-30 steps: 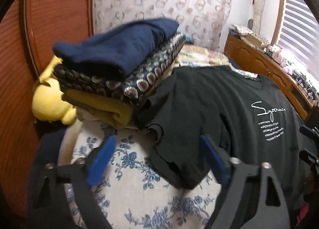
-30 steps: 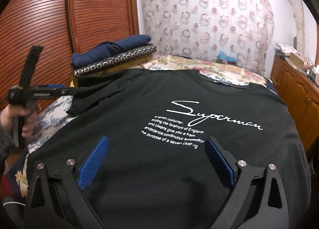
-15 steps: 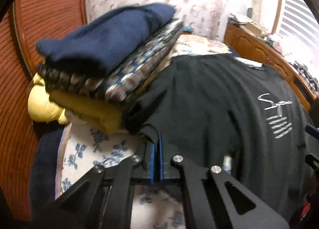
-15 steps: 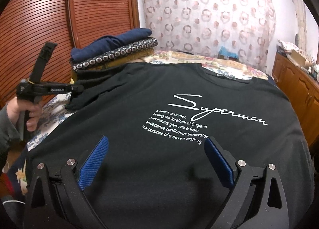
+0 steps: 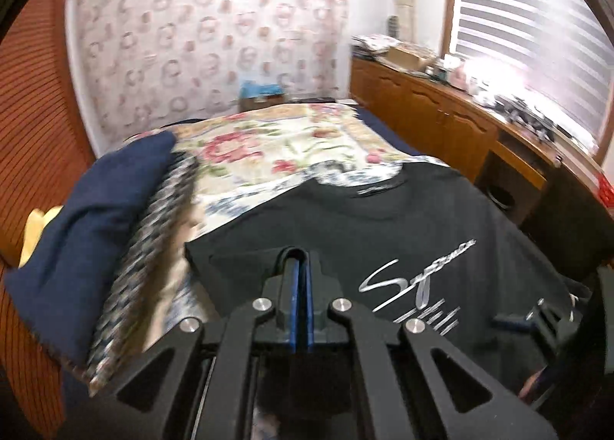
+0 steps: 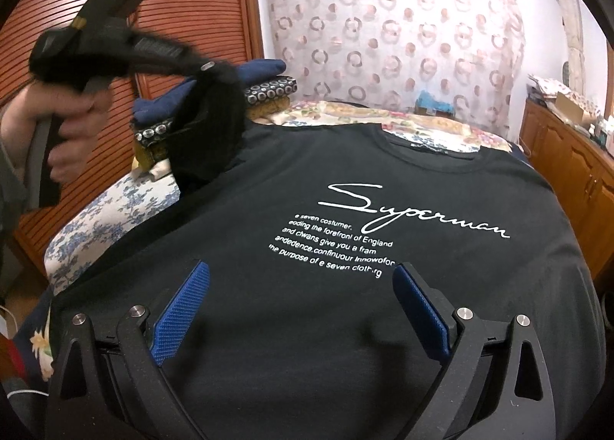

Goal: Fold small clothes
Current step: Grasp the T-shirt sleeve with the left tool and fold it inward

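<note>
While lifted, black T-shirt [image 6: 345, 325] sleeve [image 6: 215, 125] dangles

A second ago the left gripper [image 5: 298, 275] had its fingers [image 5: 311, 309] spread wide over the left sleeve [image 6: 209, 125] of the black T-shirt [image 6: 345, 305], which then lay flat on the bed by the stack of folded clothes [image 5: 103, 236]. The fingers have since come together on that sleeve, pad against pad with the dark cloth draped over their tips. The person's left hand [image 6: 63, 133] has lifted the gripper and swung it inward over the shirt, so the sleeve now hangs below the fingers, pulled up off the bed. From the left wrist, the stack has slid off to the left of the fingers, and the shirt's collar [image 5: 378, 187] now lies ahead of them.
</note>
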